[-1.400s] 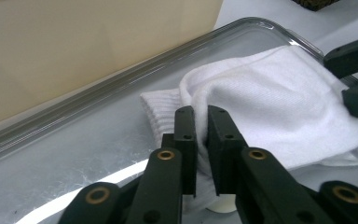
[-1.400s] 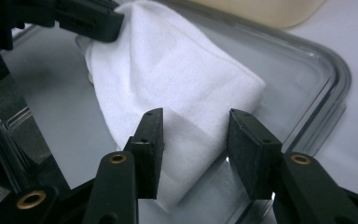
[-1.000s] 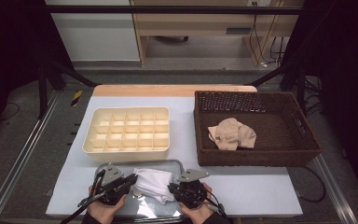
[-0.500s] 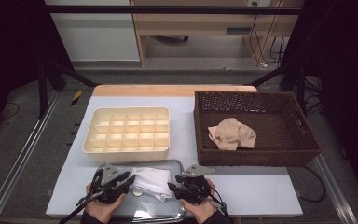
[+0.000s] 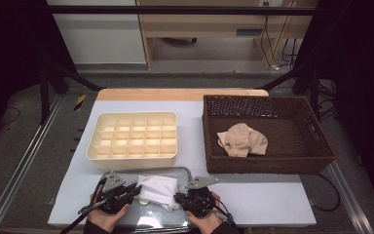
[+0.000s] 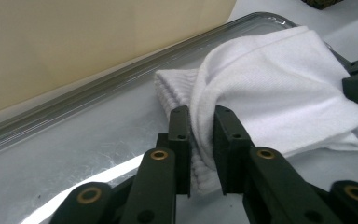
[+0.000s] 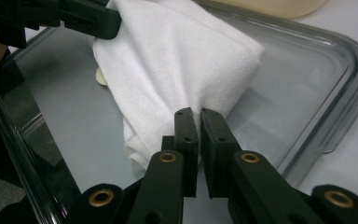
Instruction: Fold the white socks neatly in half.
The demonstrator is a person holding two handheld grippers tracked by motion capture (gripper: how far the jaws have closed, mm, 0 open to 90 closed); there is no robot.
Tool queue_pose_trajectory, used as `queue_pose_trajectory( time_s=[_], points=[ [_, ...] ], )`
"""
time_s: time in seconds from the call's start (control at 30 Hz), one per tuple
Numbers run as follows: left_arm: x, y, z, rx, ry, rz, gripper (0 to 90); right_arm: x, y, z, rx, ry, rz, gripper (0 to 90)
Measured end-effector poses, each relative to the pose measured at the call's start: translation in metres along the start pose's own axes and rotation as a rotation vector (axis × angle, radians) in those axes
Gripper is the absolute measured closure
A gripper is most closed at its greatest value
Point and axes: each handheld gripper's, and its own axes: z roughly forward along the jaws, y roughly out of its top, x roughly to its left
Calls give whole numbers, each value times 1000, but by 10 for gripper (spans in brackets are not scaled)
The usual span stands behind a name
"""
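Each hand carries a compact black gripper: the left gripper (image 5: 135,189) and the right gripper (image 5: 177,198) both bear a grey three-cornered plate on top, and a dark cable trails from each toward the near edge. Seen close, the jaws are matte black blocks on black linked arms, joined by brass-coloured ringed pivots and small dark screws.

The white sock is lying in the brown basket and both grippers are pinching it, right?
Not quite. The white sock lies on the clear tray at the table's near edge, as the high view shows. The left gripper and right gripper do pinch it.
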Motion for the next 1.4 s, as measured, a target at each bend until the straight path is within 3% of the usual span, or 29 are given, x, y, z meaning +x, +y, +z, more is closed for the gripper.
queue_pose_trajectory(
  time_s=[0.07, 0.2, 0.33, 0.43, 0.57, 0.63, 0.77, 1.1, 1.4],
  points=[
    [-3, 0, -1, -7, -7, -5, 797, -2, 3, -4, -14, -2, 1, 866],
    [-15, -1, 0, -24, -81, -23, 803, -13, 10, -21, -51, -49, -8, 867],
    [-28, 0, 5, -37, -55, 8, 791, -23, 12, -23, -35, -102, -17, 857],
    [-27, 1, 4, -44, -38, 9, 758, -24, 11, -19, -14, -121, -26, 790],
    [-22, 7, -5, -81, -28, 8, 708, -25, 13, -25, -52, -118, -28, 720],
    [-20, 11, -9, -117, -46, 9, 697, -26, 15, -30, -68, -115, -19, 704],
    [-19, 19, -14, -142, -45, 23, 687, -29, 16, -38, -90, -127, -15, 669],
    [-35, 36, -7, -138, -54, 91, 769, -34, 12, -54, -119, -127, -14, 635],
    [-52, 43, 8, -134, -93, 115, 857, -38, 5, -56, -117, -128, -5, 639]
  ],
)
